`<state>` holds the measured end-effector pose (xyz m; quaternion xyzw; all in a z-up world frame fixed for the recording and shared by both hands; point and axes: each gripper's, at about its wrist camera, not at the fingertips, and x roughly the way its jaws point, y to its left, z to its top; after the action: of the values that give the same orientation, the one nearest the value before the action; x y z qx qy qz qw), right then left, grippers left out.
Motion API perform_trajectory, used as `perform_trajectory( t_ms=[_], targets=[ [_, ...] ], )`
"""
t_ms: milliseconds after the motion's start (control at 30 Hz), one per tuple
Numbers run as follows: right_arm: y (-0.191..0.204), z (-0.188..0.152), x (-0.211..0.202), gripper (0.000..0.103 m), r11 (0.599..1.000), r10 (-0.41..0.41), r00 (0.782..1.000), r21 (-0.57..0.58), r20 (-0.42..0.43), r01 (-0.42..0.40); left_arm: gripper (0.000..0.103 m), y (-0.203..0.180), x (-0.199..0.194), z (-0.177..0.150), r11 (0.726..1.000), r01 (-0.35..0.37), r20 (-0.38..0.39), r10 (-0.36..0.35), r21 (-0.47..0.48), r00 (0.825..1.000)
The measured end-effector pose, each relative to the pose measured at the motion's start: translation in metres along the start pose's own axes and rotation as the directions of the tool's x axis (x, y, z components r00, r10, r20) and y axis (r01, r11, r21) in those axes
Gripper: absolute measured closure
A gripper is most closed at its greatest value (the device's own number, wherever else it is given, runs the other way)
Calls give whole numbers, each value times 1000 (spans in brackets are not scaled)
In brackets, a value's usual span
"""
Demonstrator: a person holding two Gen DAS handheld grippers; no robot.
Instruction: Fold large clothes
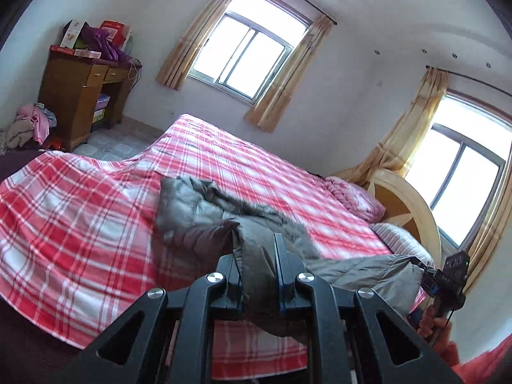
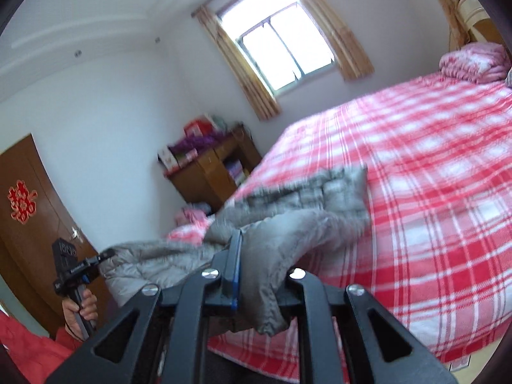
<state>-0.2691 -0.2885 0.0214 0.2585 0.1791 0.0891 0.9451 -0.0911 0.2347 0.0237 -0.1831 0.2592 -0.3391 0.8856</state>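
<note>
A grey padded jacket (image 1: 195, 211) lies partly on the red-and-white plaid bed (image 1: 80, 224) and is lifted at its near edge. My left gripper (image 1: 256, 246) is shut on a fold of the jacket. My right gripper (image 2: 256, 240) is shut on another part of the jacket (image 2: 320, 198); its right finger is hidden under the cloth. Each gripper shows in the other's view, the right gripper (image 1: 419, 264) at the far right and the left gripper (image 2: 105, 254) at the far left, both pinching the jacket's edge, which stretches between them above the bed's near side.
Pink pillows (image 1: 355, 198) lie at the headboard (image 1: 406, 198). A wooden desk (image 1: 80, 96) with boxes and a purple garment stands by the far wall, with a clothes pile (image 1: 28, 124) beside it. Two curtained windows (image 1: 243, 54). A brown door (image 2: 35, 224) is at left.
</note>
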Motion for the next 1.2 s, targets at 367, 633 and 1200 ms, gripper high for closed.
perform_trajectory(
  t_ms=[367, 633, 1200],
  targets=[
    [-26, 80, 58, 88, 994, -41, 994, 105, 106, 30, 89, 33, 98, 73, 980, -182, -58, 178, -83, 982],
    [-56, 130, 164, 88, 973, -209, 975, 117, 79, 199, 89, 70, 231, 113, 919, -388, -147, 375, -72, 915],
    [-188, 66, 370, 66, 804, -582, 797, 27, -162, 594, 84, 160, 405, 59, 859, -508, -358, 453, -71, 817]
  ],
)
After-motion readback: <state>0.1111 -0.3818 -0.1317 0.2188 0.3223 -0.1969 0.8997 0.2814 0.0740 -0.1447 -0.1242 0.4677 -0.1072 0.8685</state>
